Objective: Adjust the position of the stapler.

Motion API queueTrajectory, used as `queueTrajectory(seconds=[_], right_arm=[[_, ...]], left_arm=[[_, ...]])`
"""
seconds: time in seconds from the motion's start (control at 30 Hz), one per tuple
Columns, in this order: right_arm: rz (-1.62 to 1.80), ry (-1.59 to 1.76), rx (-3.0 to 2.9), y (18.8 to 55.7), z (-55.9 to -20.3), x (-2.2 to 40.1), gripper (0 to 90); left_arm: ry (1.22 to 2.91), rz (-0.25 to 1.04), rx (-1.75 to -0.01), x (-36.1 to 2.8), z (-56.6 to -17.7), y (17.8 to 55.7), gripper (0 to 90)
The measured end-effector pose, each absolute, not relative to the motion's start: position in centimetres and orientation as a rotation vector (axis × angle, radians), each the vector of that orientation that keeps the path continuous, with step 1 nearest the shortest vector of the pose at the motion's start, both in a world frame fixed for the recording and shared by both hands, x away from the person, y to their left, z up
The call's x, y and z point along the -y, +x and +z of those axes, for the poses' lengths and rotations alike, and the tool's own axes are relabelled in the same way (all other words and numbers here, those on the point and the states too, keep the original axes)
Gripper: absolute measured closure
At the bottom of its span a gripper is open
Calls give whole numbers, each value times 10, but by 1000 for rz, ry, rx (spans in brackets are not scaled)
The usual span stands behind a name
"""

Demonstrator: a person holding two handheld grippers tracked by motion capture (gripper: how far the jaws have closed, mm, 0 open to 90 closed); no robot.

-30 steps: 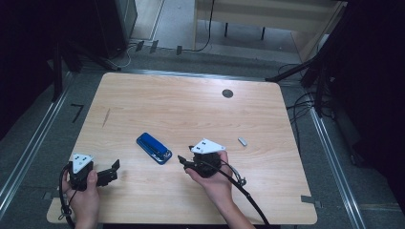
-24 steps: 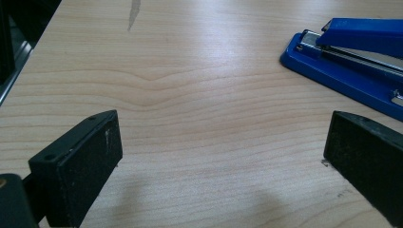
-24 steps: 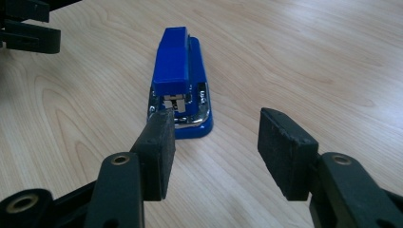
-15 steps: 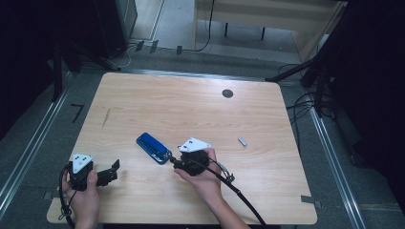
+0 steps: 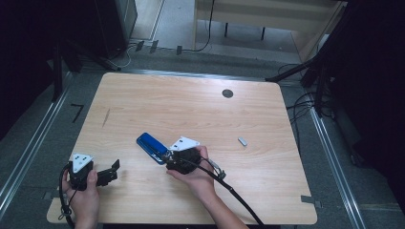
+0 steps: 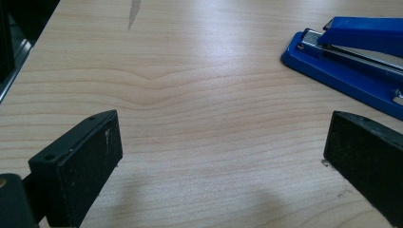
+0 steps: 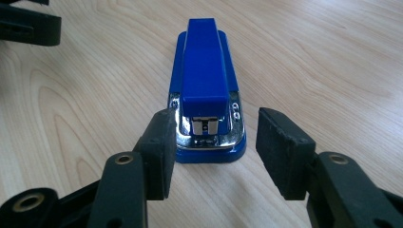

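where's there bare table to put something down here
The far half of the table is bare, bordered by the round hole. The right side past the small grey piece is free too. It is crowded near the front, around the blue stapler, the right claw and the left claw.

Counts: 1 blue stapler (image 5: 152, 148) on the worktop (image 5: 191, 109). 1 small grey piece (image 5: 242, 141), well apart from it toward the right edge; too small to tell what it is. 1 dark round spot (image 5: 228, 93) near the far edge. 2 tongs: left tongs (image 5: 113, 171), right tongs (image 5: 168, 161). 2 hands, one per tongs: left hand (image 5: 83, 198), right hand (image 5: 197, 177). 1 worktop.
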State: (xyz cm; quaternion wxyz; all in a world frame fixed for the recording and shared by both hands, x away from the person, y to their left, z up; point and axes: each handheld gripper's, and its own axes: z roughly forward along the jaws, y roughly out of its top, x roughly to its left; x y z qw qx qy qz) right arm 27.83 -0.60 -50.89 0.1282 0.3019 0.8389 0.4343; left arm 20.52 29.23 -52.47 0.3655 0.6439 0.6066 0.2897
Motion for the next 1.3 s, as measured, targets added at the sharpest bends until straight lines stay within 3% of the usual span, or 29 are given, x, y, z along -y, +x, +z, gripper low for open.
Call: queueTrajectory(seconds=[0.8, 1.3], right_arm=[[1247, 880, -2471, 299, -519, -21, 518], [1254, 836, -2450, 304, -527, -35, 665]], left_arm=[[1658, 738, -1561, -293, -525, 206, 0], [1659, 738, -1559, -292, -525, 206, 0]])
